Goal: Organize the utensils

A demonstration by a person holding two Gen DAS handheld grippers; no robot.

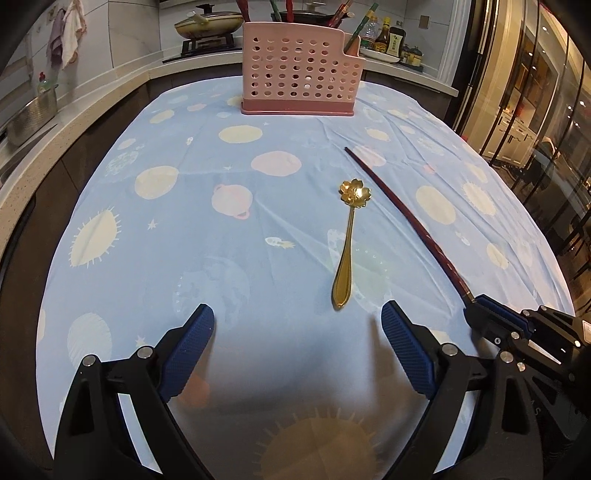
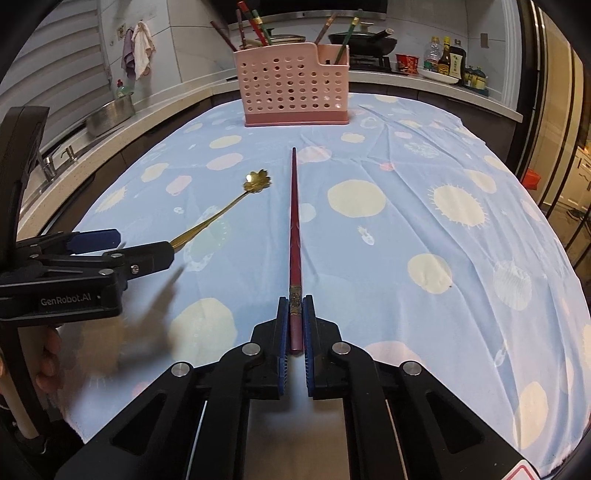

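A dark red chopstick [image 2: 294, 221] lies on the blue patterned tablecloth [image 2: 406, 206], pointing toward the pink perforated utensil holder [image 2: 293, 88]. My right gripper [image 2: 295, 302] is shut on the chopstick's thick near end. The same chopstick [image 1: 410, 218] runs diagonally in the left wrist view, with the right gripper [image 1: 478, 304] at its lower end. A gold spoon [image 1: 347, 251] with a flower-shaped bowl lies flat, its handle end between the spread fingers of my left gripper [image 1: 297, 314], which is open and not touching it. From the right wrist, the left gripper [image 2: 146, 245] hides the handle end of the spoon [image 2: 221, 218].
The utensil holder [image 1: 299, 70] stands at the table's far edge with several chopsticks in it. Behind it run a counter with pans [image 1: 207, 26] and sauce bottles [image 2: 448, 59]. A steel pot [image 2: 110, 112] and sink sit left. Glass doors [image 1: 535, 110] stand right. A hand [image 2: 48, 362] holds the left gripper.
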